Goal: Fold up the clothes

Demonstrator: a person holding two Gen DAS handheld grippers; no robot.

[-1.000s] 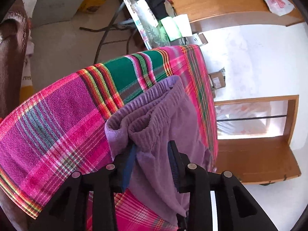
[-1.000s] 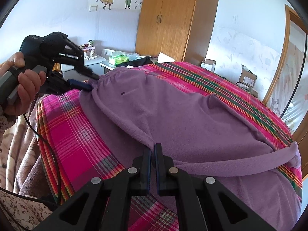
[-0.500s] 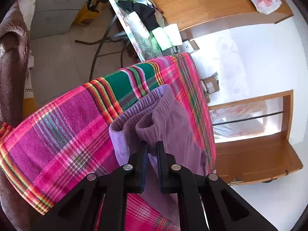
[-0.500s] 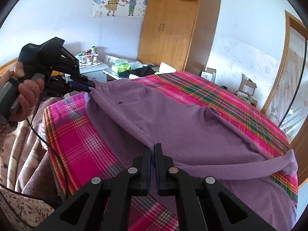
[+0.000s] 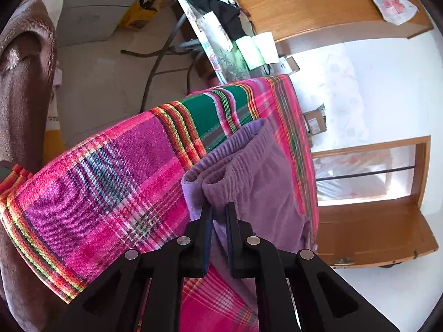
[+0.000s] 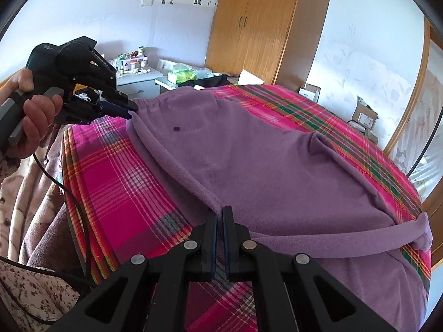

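Bright, sharp daylight from the window (image 5: 365, 171), soft shadows, heavy fisheye bending, dark vignetted corners.

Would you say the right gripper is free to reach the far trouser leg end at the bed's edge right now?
Probably not yet: the right gripper is shut on the purple trousers' near edge, so it must let go first. Otherwise nothing blocks the way across the plaid bedspread.

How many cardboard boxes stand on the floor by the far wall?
2: a white box beside the wardrobe, a brown box further right. The bed may hide more.
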